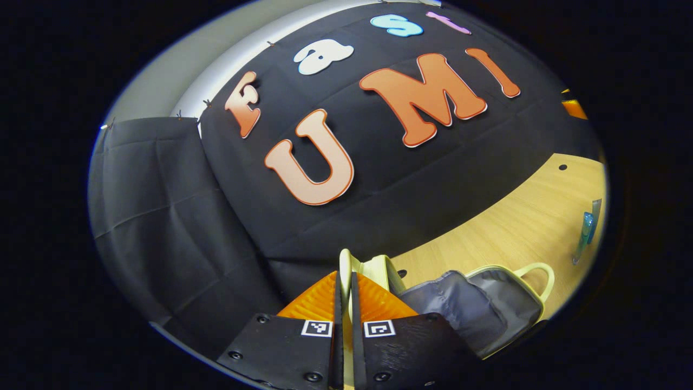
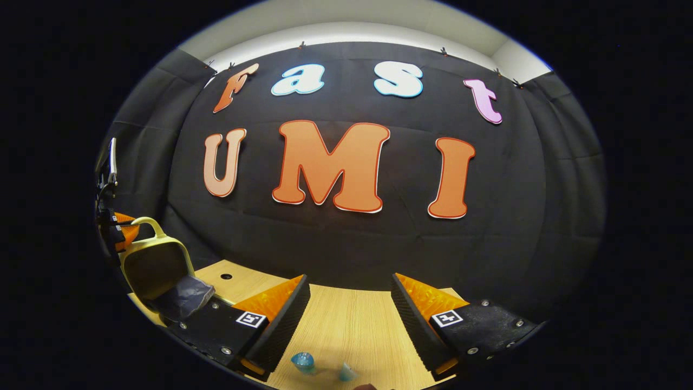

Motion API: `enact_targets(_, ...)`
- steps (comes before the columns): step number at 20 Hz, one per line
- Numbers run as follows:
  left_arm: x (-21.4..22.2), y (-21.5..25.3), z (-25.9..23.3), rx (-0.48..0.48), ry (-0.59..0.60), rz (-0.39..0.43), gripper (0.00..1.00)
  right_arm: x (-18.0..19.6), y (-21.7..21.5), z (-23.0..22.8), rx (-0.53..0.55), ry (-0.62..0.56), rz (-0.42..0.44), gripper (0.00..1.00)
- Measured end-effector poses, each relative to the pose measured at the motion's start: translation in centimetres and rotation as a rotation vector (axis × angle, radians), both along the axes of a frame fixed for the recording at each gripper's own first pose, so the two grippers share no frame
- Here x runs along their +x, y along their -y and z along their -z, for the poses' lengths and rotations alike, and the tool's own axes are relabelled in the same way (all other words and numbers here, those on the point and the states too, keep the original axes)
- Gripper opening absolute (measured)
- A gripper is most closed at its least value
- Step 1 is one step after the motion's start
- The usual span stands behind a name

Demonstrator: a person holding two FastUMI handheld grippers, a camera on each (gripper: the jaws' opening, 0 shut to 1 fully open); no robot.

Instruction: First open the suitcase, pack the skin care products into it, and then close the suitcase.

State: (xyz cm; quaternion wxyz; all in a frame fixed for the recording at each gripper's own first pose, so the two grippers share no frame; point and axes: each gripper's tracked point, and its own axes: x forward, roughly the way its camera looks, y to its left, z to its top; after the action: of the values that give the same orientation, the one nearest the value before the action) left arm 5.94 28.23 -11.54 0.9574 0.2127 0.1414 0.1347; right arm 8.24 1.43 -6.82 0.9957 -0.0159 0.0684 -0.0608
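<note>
Left gripper [image 1: 346, 292] pinches the pale yellow rim of the suitcase [image 1: 476, 303], its lid raised showing grey lining, on the wooden table [image 1: 520, 227]. Right gripper [image 2: 349, 303] hangs wide apart over blue-capped skin care products [image 2: 303, 362].

A light wooden bench [image 2: 346, 325] with a fine grain and a few small dark round holes carries the things. At nine o'clock in the right gripper view the open suitcase [image 2: 157, 271], cream-edged with a grey lining, sits on it. At six o'clock a small blue-capped bottle [image 2: 303, 362] lies on the wood, well apart from the suitcase.
</note>
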Motion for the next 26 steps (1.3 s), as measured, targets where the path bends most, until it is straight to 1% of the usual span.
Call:
enact_targets(2, 0.1, -1.7, 0.4, 0.011, 0.004, -0.012, 0.07, 0.0, -0.4, 0.5, -0.007, -0.014, 0.007, 0.95)
enact_targets(3, 0.1, -2.6, 0.7, 0.017, 0.004, -0.019, 0.09, -0.1, -0.7, 0.7, -0.010, -0.021, 0.011, 0.95)
enact_targets(5, -0.3, -4.6, 1.4, 0.022, 0.005, -0.034, 0.07, -0.1, -1.1, 1.0, -0.016, -0.032, 0.023, 0.95)
enact_targets(6, -0.4, -5.6, 1.8, 0.022, 0.004, -0.043, 0.09, -0.2, -1.3, 1.1, -0.017, -0.036, 0.028, 0.95)
enact_targets(7, -0.4, -6.7, 2.2, 0.019, -0.001, -0.053, 0.07, -0.3, -1.5, 1.1, -0.019, -0.039, 0.033, 0.95)
enact_targets(8, -0.6, -7.9, 2.9, 0.015, -0.010, -0.064, 0.07, -0.4, -1.5, 1.1, -0.019, -0.043, 0.036, 0.95)
enact_targets(14, -1.0, -14.3, 6.5, -0.057, -0.065, -0.121, 0.07, -0.5, -3.0, 2.0, -0.008, -0.075, 0.071, 0.95)
enact_targets(17, -0.6, -16.5, 9.2, -0.062, -0.108, -0.126, 0.07, -0.5, -3.8, 2.6, -0.009, -0.099, 0.081, 0.95)
enact_targets(18, -0.5, -17.3, 9.9, -0.055, -0.123, -0.124, 0.09, -0.5, -4.1, 2.8, -0.007, -0.106, 0.082, 0.95)
enact_targets(19, -0.4, -17.7, 10.6, -0.053, -0.132, -0.117, 0.07, -0.3, -4.5, 2.9, -0.007, -0.111, 0.085, 0.95)
enact_targets(22, 0.1, -19.0, 13.2, -0.048, -0.169, -0.116, 0.07, -0.1, -5.5, 3.1, -0.021, -0.119, 0.086, 0.95)
enact_targets(26, 0.2, -20.8, 17.6, -0.084, -0.232, -0.154, 0.07, 0.3, -6.5, 2.7, -0.046, -0.116, 0.080, 0.95)
